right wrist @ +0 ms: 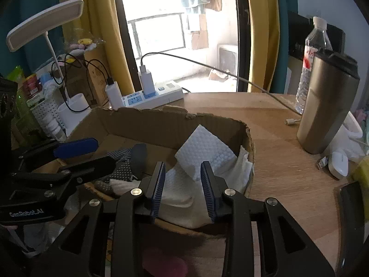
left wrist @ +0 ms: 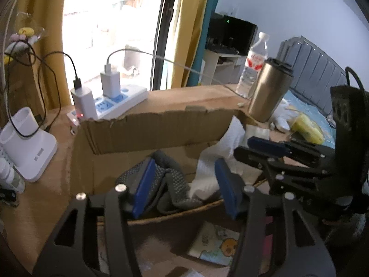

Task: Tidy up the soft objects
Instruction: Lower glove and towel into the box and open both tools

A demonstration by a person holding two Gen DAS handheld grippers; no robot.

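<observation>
Inside the box (right wrist: 161, 124) on the desk (right wrist: 288, 161): a white cloth (right wrist: 205, 150) at the right end, a grey dotted cloth (left wrist: 170, 180) at the left. Both light, limp, no fragility, likely to sag and unfold once lifted (judgement only, from the creases and drape).

Left gripper (left wrist: 184, 184) spread wide, holding nothing, poised over the grey cloth. Right gripper (right wrist: 183, 184) also parted and empty, framing the lower edge of the white cloth; contact with the pads not clear.

White cloth: folded square standing tilted, one corner up toward the far wall, leaning on the right wall; no real long axis. Best taken at the thick folded edge nearest the fingers, not a loose corner. More white fabric crumpled beneath.

Grey cloth: bunched, folds running roughly from near rim toward far wall, exact axis hard to tell. Best pinched across a fold ridge.
</observation>
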